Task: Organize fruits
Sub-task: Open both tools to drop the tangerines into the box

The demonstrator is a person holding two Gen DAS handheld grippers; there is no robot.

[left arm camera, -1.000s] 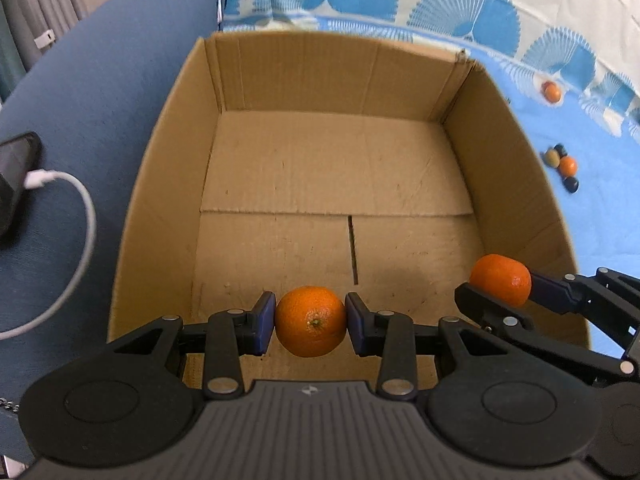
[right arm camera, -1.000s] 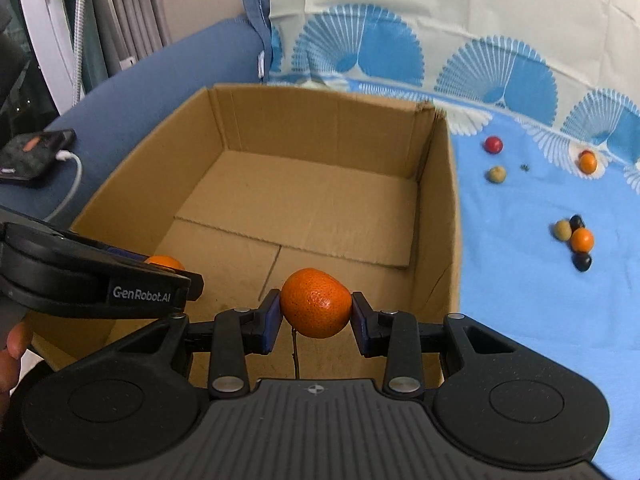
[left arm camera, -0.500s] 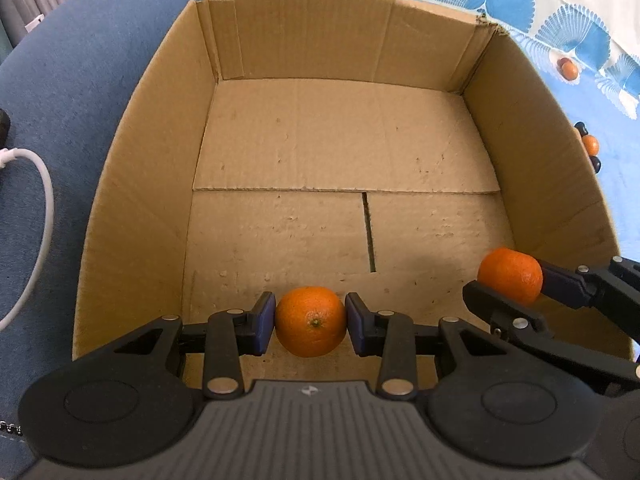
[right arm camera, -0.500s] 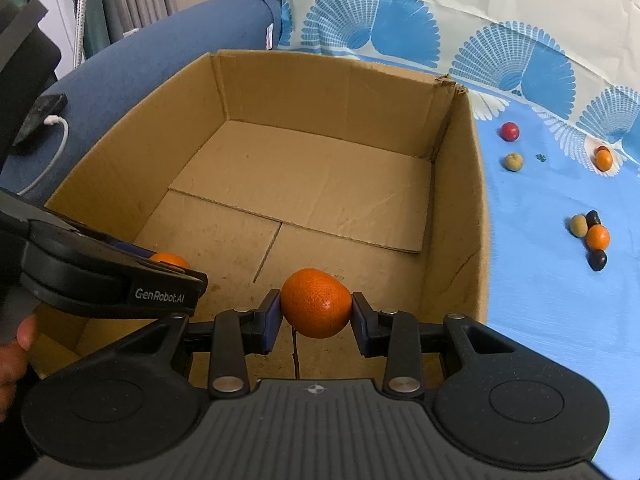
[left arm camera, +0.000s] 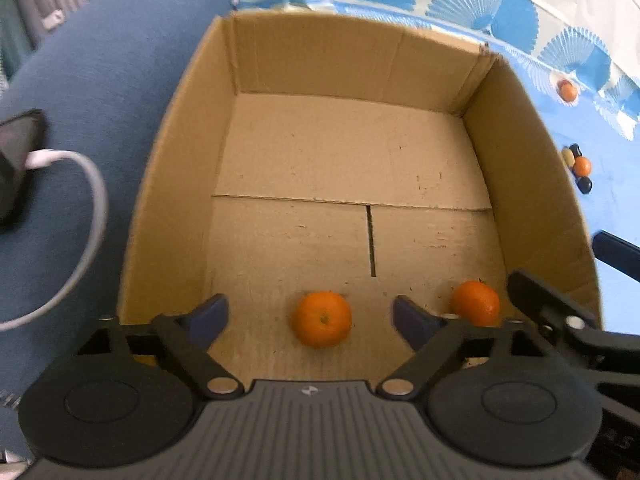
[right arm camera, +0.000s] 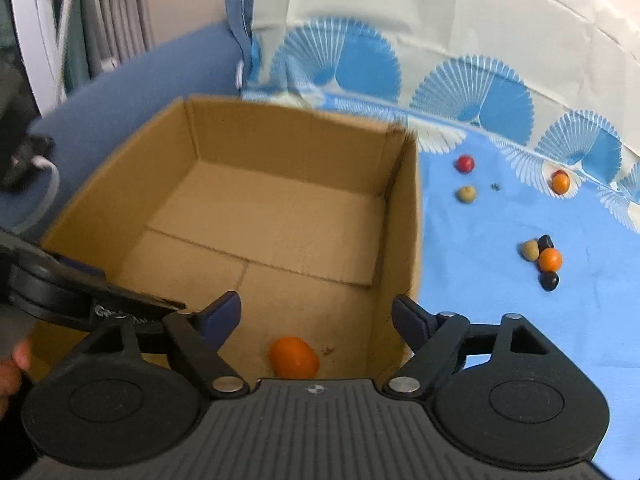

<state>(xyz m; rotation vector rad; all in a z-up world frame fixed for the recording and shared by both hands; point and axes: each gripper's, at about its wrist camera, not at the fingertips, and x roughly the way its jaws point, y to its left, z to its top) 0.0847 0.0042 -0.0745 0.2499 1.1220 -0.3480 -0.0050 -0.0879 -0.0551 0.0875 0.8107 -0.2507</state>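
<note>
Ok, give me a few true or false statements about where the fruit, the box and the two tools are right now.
1. Two oranges lie inside the cardboard box. True: one orange, another orange.
2. The left tool grips an orange. False: its jaws are opening, clear of the fruit.
3. Small fruits remain on the blue cloth. True.
4. The right tool holds an orange. False: its jaws are opening, the orange lies below them.
5. The box is lidded. False: open-topped.
</note>
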